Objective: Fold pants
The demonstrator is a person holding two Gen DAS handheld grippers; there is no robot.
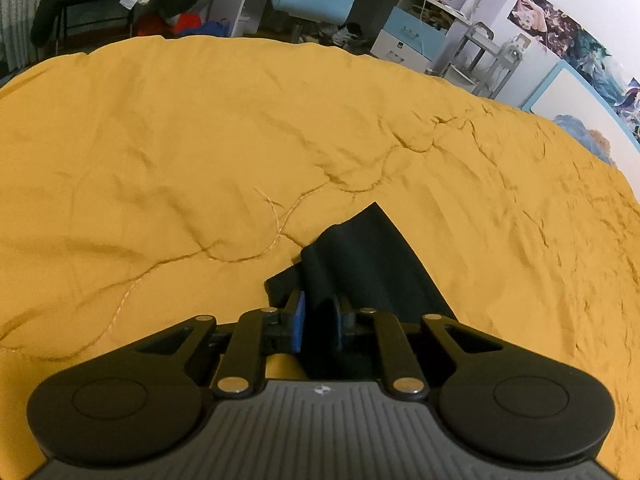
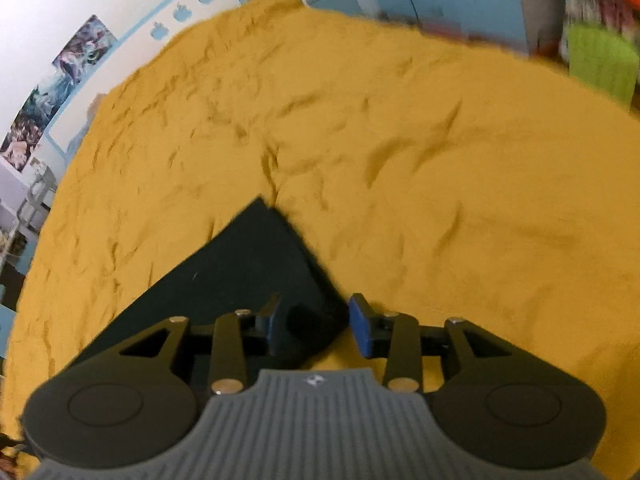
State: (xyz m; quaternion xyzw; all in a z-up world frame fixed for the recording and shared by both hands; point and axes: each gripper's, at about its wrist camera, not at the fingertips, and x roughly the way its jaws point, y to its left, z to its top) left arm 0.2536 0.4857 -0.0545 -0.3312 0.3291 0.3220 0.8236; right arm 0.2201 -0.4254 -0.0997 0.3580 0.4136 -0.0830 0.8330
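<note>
Currently, step: a fold of the dark pants (image 1: 360, 264) is being set down on the yellow bed cover (image 1: 160, 152).
Left gripper (image 1: 318, 320): narrow, pinching a bunched edge of the pants.
Right gripper (image 2: 316, 324): jaws apart, pads not pressing; a pants corner (image 2: 256, 264) lies flat between them on the bed.
Pants: near edge of the bed, corner pointing far.
Advice: hold the left pinch firm, line up the edges, lower the cloth flat, then let go to avoid dragging creases.
</note>
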